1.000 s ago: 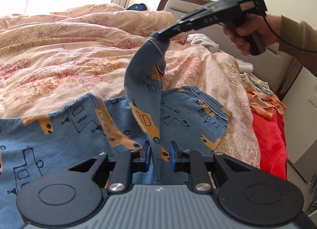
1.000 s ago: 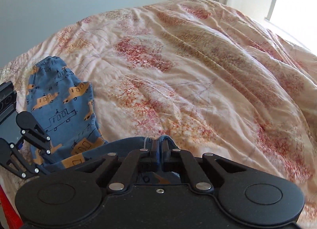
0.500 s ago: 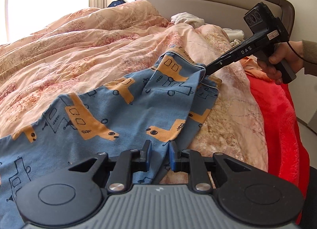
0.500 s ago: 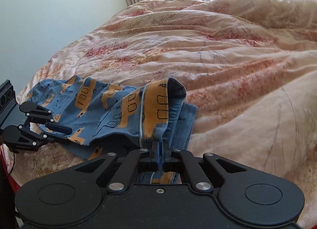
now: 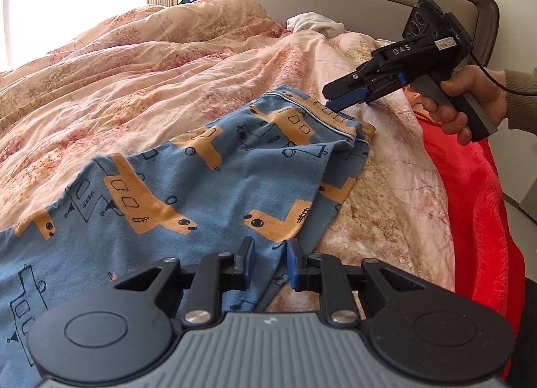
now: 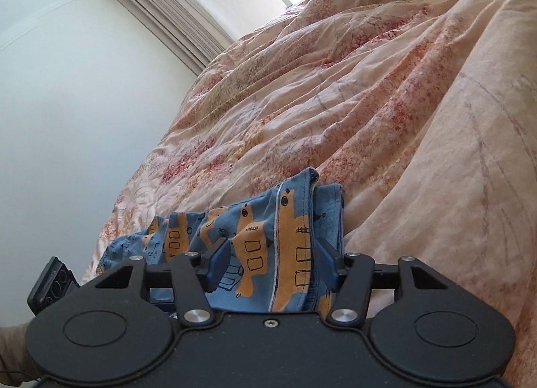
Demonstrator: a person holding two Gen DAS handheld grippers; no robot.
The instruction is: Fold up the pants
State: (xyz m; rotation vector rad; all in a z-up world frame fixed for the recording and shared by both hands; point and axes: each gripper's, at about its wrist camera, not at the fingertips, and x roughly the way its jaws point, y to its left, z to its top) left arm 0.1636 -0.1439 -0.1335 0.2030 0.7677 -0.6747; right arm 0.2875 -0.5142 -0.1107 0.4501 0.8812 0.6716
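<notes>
Both tongs angle down: right gripper opening, pants loose between; left gripper narrow, cloth between, grip unclear.

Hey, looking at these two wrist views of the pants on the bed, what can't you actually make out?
- Left wrist view: the near part of the pants is hidden behind the left hand-held gripper, so whether its pads pinch cloth is unclear.
- Right wrist view: the right hand-held gripper body hides the near fold.
- Both views: the pants' far end is cut off.
</notes>
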